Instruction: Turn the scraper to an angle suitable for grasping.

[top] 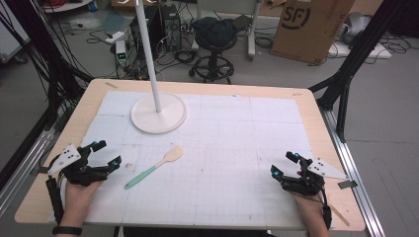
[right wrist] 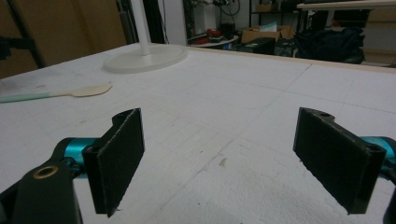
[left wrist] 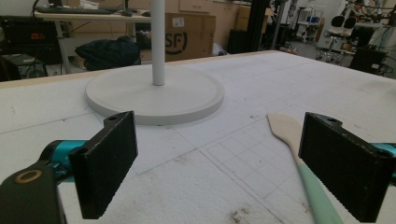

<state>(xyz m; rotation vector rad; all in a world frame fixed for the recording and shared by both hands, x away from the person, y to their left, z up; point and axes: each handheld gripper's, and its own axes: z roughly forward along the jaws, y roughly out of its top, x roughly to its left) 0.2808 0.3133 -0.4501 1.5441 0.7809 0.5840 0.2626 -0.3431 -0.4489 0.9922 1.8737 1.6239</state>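
White gridded matting covers a wooden tabletop (top: 44,187), with a cluttered workshop floor beyond: a black stool, cables, and a cardboard box (top: 309,27) at 1 o'clock printed with the letters "SF" in a ring. A white lamp stand base (top: 158,114) is set at 11 o'clock on the matting, its pole rising out of frame, probably kept back to leave the working area free. A spatula (top: 154,166), with a mint-green handle and a pale wooden blade, is laid flat near the centre, blade angled toward 1 o'clock. It is seen just beside the left gripper (top: 106,157), at 3 o'clock from it, within easy reach. The right gripper (top: 283,164) is held well apart at 4 o'clock. Both sets of jaws are spread wide and nothing is gripped.
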